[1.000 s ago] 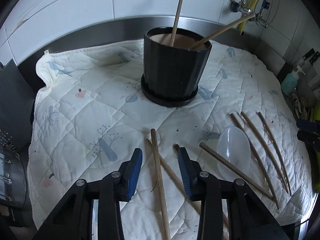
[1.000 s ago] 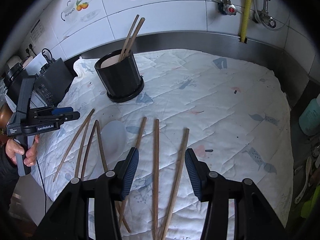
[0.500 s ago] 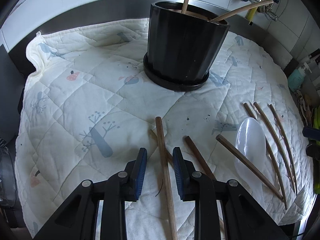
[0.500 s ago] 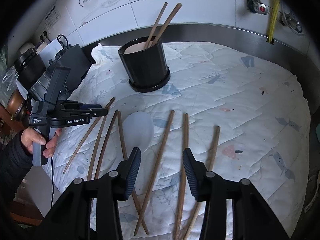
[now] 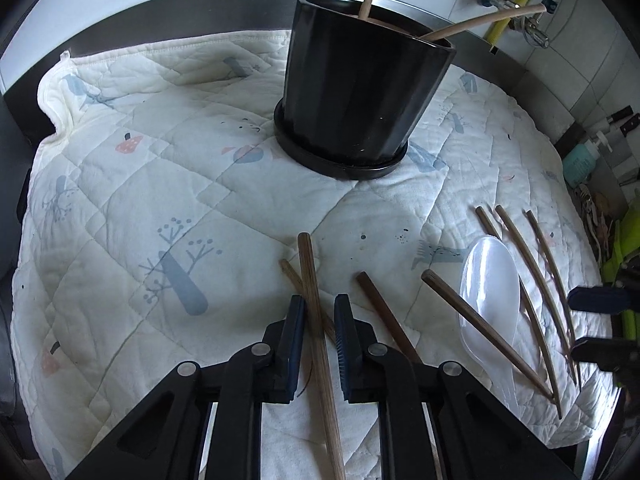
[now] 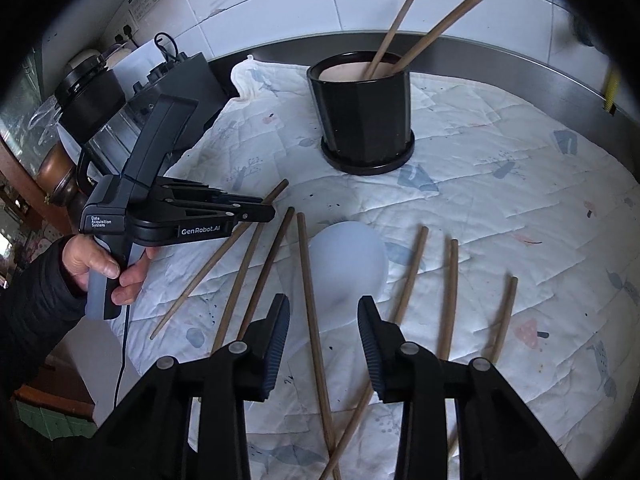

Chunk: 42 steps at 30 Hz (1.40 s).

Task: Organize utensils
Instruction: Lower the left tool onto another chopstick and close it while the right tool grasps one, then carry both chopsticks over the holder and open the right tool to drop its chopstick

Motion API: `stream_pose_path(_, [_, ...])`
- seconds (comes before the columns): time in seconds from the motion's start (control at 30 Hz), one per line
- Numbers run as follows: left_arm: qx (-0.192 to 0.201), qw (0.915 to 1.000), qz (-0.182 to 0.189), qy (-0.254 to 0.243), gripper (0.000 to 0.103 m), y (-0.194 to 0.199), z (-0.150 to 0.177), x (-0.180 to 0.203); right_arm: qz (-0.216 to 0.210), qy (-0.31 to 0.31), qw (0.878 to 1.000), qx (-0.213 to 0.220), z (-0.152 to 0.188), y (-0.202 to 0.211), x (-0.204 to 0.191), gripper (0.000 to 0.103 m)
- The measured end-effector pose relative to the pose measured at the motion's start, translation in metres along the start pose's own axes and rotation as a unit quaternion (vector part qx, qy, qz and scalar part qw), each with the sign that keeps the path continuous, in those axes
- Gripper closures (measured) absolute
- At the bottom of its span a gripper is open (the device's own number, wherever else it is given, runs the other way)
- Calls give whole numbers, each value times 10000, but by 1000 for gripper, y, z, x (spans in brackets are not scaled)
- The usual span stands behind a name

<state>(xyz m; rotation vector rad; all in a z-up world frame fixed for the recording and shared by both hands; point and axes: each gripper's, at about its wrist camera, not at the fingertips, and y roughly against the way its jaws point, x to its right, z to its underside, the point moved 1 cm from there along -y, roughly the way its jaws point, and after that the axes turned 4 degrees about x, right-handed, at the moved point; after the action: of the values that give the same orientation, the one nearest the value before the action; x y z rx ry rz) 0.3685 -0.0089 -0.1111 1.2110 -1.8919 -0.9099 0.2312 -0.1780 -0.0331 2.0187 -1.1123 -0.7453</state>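
Note:
A black pot with two chopsticks standing in it sits at the back of a white quilted cloth; it also shows in the right wrist view. My left gripper is nearly closed around a light wooden chopstick, its pads beside it; the gripper and its stick also show in the right wrist view. My right gripper is open above a clear plastic spoon and a dark chopstick. Several more chopsticks lie on the cloth.
A black appliance and a kettle stand left of the cloth. A teal soap bottle and a yellow pipe are at the right by the tiled wall. The cloth's front edge hangs over the counter.
My left gripper has moved forward along the light chopstick and narrowed its jaws around it. My right gripper has moved left and forward over the spoon, still open.

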Motion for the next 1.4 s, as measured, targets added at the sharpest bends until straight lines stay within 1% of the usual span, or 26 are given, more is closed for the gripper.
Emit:
stream_pose_path(0.17, [4, 10000, 80, 26, 87, 1, 0, -2, -170, 188, 9995, -175, -5, -19, -9, 67])
stream_pose_path(0.27, [16, 9999, 124, -14, 87, 2, 1, -3, -191, 243, 9991, -289, -7, -32, -12, 73])
stream_pose_path(0.37, [21, 9998, 183, 12, 89, 3, 1, -4, -160, 271, 9987, -412, -9, -45, -10, 75])
stream_pose_path(0.47, [68, 9996, 268, 84, 94, 5, 1, -7, -148, 255, 9983, -512, -12, -55, -7, 77])
stream_pose_path(0.57, [142, 9990, 370, 185, 94, 10, 0, -12, -177, 242, 9979, -569, -16, -62, -7, 77])
stream_pose_path(0.7, [221, 9987, 429, 146, 95, 15, 1, -13, -180, 251, 9973, -671, -18, -71, -6, 77])
stream_pose_path(0.77, [257, 9985, 459, 141, 95, 19, 1, -16, -170, 279, 9968, -732, -18, -73, -6, 87])
stream_pose_path(0.87, [346, 9984, 448, 82, 95, 27, 0, -15, -132, 336, 9965, -754, -18, -72, -5, 91])
stream_pose_path(1.0, [534, 9974, 478, 115, 95, 41, -3, -15, -61, 380, 9970, -671, -22, -68, -4, 93])
stream_pose_path(1.17, [896, 9947, 490, 100, 96, 69, -9, -13, 8, 393, 9984, -406, -28, -43, 0, 93])
stream_pose_path(1.3, [1350, 9893, 546, 83, 96, 97, -18, -8, 59, 387, 9992, -90, -37, -19, 3, 93])
stream_pose_path(1.4, [1744, 9833, 527, 37, 96, 121, -24, -4, 79, 316, 9992, 228, -46, 6, 5, 93])
